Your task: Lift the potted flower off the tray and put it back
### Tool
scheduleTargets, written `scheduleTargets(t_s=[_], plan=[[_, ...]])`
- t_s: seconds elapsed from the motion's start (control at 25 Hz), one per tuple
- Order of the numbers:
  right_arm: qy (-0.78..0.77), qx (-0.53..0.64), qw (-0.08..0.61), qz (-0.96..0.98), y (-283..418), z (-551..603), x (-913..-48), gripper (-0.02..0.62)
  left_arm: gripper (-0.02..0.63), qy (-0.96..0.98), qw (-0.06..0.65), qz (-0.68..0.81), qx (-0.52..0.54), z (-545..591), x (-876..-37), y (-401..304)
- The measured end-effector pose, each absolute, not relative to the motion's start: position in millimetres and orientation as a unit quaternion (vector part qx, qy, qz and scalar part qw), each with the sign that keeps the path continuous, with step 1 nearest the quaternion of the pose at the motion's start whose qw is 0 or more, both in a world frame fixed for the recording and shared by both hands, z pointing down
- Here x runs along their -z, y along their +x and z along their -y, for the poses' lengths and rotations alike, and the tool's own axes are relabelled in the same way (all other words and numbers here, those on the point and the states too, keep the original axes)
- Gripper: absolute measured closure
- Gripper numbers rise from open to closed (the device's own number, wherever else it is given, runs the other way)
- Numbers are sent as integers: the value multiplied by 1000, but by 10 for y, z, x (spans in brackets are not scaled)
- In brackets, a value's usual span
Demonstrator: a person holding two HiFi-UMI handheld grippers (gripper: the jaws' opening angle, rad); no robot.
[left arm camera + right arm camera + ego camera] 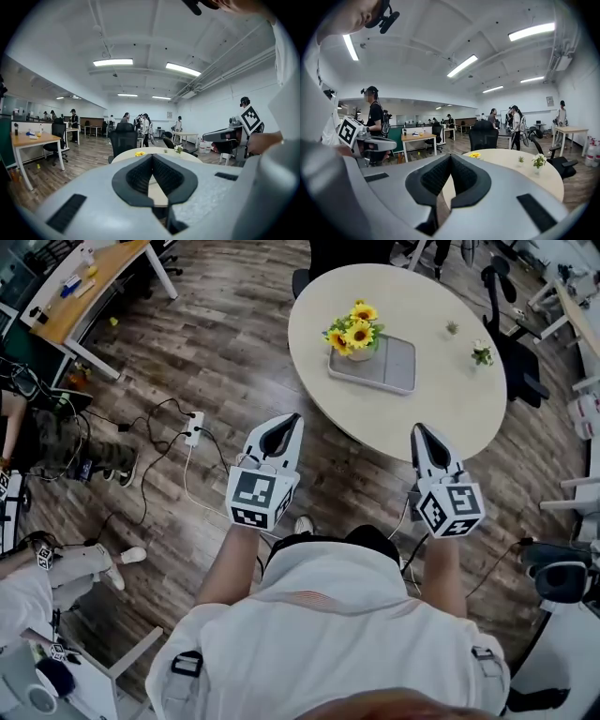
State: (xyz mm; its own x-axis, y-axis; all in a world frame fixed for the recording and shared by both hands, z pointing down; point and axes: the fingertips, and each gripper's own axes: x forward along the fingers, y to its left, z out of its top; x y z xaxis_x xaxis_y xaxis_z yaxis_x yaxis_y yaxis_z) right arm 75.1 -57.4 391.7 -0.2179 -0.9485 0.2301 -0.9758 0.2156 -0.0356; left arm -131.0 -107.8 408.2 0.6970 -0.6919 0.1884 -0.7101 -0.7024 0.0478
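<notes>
Pale beige and round, the surface (441, 413) fills the upper part of the head view. It stands on a floor (216, 343) of dark wood planks, where a white power strip (194, 427) trails thin cables. The potted flower (354, 332), yellow sunflower heads over green leaves, stands on the left end of a flat grey tray (394, 367) with rounded corners. Toward the right rim sit a small green plant (452, 327) and a white-flowered plant (482, 353). My left gripper (289, 424) and right gripper (420, 435) are by the near rim, well apart from the tray.

In the left gripper view my ribbed black jaws are clenched tip to tip on nothing. Beyond them the yellow blooms show small on the surface, with a black mesh chair (123, 140) behind and strip lights (112, 62) on a white ceiling (140, 37).

In the right gripper view my jaws are likewise pressed together and empty. The flower lies far ahead, the white-flowered plant off to its right.
</notes>
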Motion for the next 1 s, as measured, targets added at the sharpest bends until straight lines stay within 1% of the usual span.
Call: scheduleTargets(t_s=[0.12, 0.44, 0.52, 0.8, 1.0], plan=[[626, -84, 79, 771, 909, 739, -3897, 597, 601, 921, 66, 376, -77, 1233, -4127, -1183], [596, -78, 67, 796, 1331, 1350, -3909, 595, 601, 908, 55, 408, -77, 1705, -4041, -773], [585, -75, 63, 805, 1548, 1517, -3903, 597, 601, 902, 55, 421, -78, 1828, -4022, -575], [582, -90, 44, 807, 2635, 2009, -3890, 597, 601, 891, 63, 444, -78, 2152, -3940, 257], [568, -96, 45, 816, 2757, 2239, -3946, 597, 601, 886, 61, 452, -82, 2309, -3936, 415]])
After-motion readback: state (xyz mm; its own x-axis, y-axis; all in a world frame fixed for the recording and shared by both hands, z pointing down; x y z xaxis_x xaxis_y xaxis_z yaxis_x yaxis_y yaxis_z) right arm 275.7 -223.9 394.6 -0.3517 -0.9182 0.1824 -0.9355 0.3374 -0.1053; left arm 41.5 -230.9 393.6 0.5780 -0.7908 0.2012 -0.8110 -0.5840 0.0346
